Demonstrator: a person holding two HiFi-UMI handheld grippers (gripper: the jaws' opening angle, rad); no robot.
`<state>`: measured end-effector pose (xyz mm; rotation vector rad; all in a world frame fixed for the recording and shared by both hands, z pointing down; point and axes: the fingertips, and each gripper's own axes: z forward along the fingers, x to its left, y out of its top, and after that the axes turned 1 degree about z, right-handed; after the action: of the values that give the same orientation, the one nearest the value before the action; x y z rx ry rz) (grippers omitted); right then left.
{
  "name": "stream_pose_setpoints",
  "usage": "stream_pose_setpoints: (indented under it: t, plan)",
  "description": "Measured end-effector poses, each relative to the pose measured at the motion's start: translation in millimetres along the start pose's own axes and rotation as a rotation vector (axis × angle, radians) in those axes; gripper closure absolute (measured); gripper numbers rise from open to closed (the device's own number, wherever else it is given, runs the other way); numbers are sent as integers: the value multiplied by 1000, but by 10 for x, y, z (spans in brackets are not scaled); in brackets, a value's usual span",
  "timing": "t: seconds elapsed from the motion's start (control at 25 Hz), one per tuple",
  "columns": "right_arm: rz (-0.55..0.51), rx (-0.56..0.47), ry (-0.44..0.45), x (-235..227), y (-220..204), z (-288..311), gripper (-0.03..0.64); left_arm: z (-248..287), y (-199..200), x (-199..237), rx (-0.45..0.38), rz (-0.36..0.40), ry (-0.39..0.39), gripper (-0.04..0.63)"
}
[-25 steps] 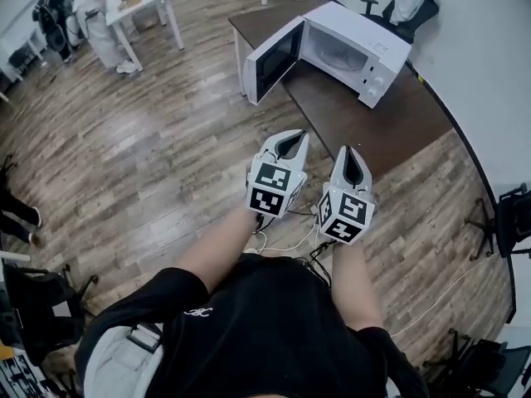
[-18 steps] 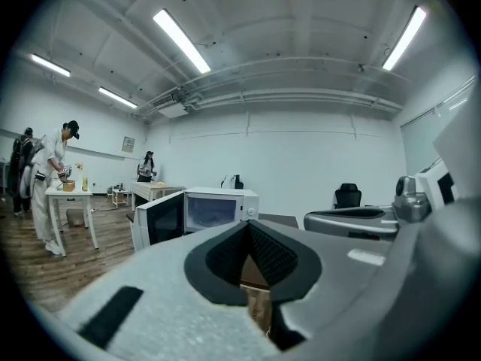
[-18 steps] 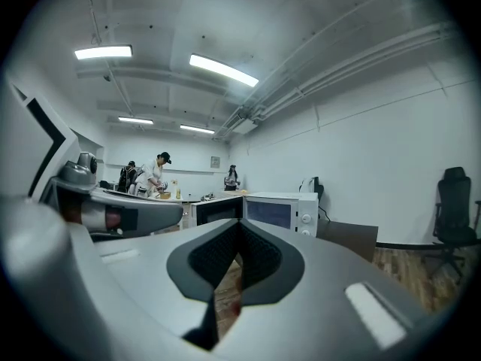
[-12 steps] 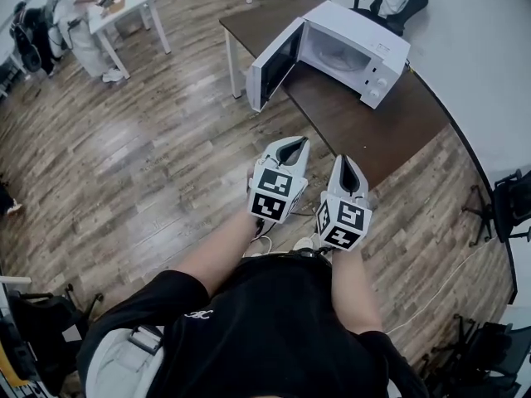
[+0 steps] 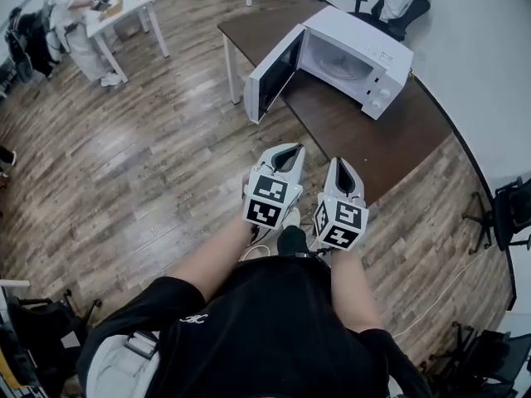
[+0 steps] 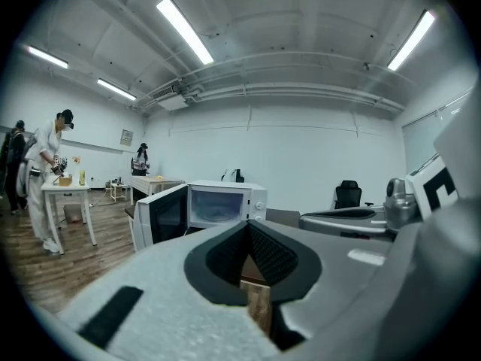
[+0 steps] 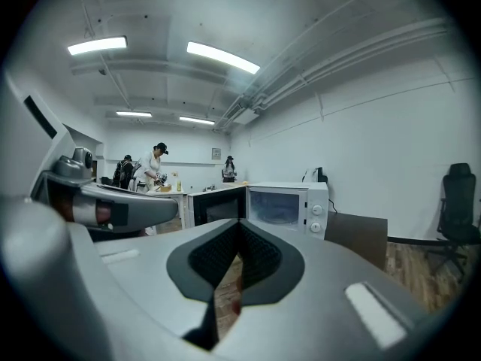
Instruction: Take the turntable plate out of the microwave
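I hold my left gripper point(image 5: 284, 152) and my right gripper point(image 5: 343, 171) side by side before my chest, forearms stretched forward, both tips aimed almost level and slightly down towards the brown table point(image 5: 365, 135); the jaws of each are pressed together with nothing between them; the microwave point(image 5: 377, 52) stands on that table, well apart from me, its door point(image 5: 272, 73) swung wide open; the turntable plate point(image 5: 338, 63) lies inside the cavity, untouched.

Wood-plank floor point(image 5: 149, 164), white walls point(image 5: 485, 48), ceiling strip lights point(image 6: 184, 30).
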<state>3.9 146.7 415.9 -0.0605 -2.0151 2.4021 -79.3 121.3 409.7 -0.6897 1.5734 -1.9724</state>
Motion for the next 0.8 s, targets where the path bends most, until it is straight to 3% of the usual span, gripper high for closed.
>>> stream_pose_setpoints:
  t: [0.8]
  plan:
    - [51,25,79,-861,297,1708,609,1717,344,531,76,3,67,584]
